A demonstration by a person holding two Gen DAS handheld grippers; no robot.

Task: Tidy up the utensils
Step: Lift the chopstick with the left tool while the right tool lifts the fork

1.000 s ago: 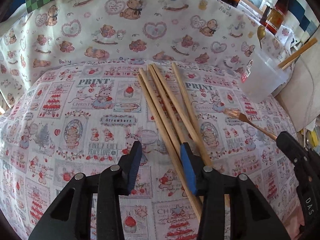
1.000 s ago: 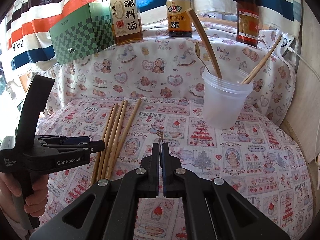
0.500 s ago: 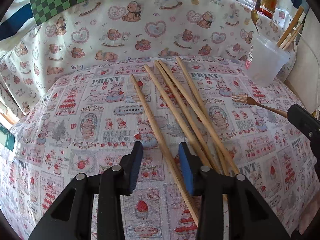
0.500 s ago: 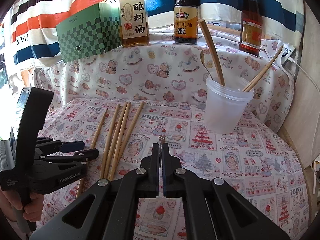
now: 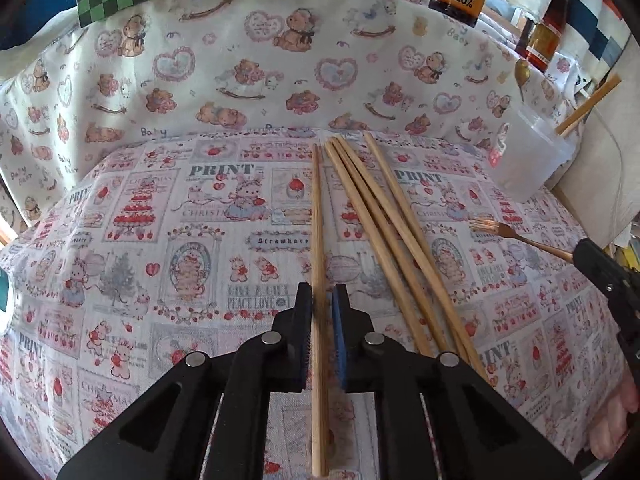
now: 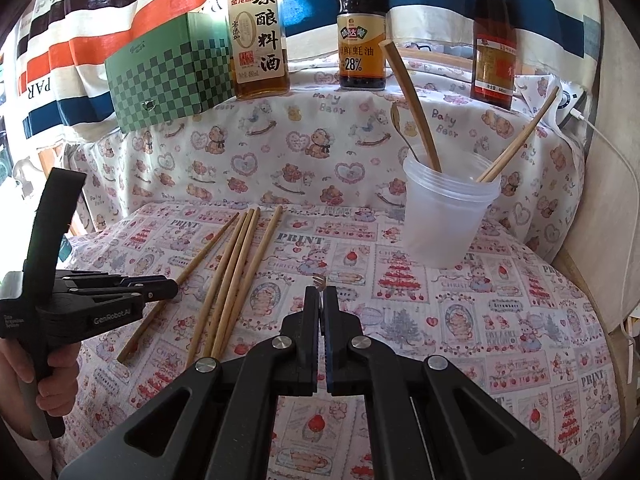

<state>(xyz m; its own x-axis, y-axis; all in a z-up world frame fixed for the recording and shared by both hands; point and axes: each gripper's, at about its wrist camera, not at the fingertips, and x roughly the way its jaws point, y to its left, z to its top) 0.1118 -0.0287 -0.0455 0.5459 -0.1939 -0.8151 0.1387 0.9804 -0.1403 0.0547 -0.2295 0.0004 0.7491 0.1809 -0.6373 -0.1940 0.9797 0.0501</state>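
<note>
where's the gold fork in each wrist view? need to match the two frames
Left wrist: the fork is at right of centre, tines pointing left, its handle running into the right gripper.
Right wrist: only the tines show, poking out just above the shut fingertips at centre.
Shared landmark: the plastic cup, upper right in both.
</note>
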